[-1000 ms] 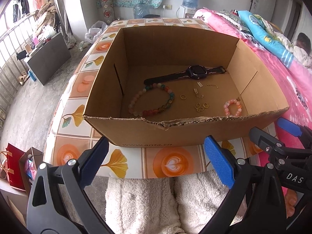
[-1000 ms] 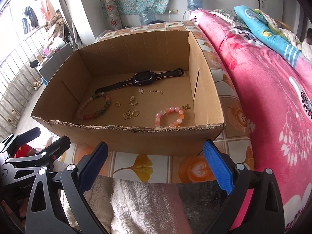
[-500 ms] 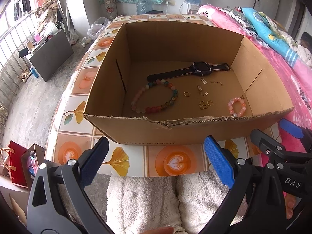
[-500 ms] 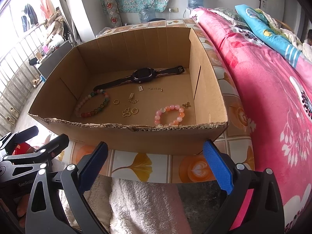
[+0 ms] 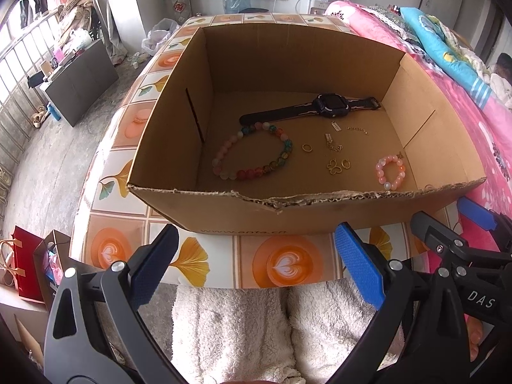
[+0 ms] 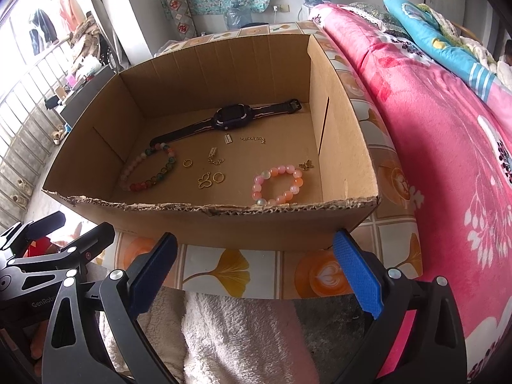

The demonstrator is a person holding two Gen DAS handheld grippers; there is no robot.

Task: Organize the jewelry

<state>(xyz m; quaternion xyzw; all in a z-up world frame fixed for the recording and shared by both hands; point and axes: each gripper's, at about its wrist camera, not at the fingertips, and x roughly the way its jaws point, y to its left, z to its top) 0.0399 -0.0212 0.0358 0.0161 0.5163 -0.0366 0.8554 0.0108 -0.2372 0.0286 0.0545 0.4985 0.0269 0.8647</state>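
Note:
An open cardboard box [image 5: 224, 214] [image 6: 224, 224] stands on a tiled table. On its floor lie a black watch [image 5: 326, 105] [image 6: 232, 116], a large multicoloured bead bracelet [image 5: 256, 171] [image 6: 150, 182], a small pink bead bracelet [image 5: 392, 172] [image 6: 278, 185], and several small gold rings, charms and chain pieces [image 5: 334, 164] [image 6: 204, 180]. My left gripper [image 5: 256, 265] is open and empty, in front of the box's near wall. My right gripper [image 6: 254, 268] is open and empty, also in front of the box; it shows in the left wrist view [image 5: 473, 220] to the right.
A pink blanket covers a bed [image 6: 448, 128] right of the table. White fleece fabric [image 5: 240, 320] lies just below the grippers. Left of the table are the floor, a grey cabinet [image 5: 80, 83] and red bags [image 5: 25, 256].
Both grippers have risen and tilted, so I look more steeply down into the box. Nothing inside the box has moved.

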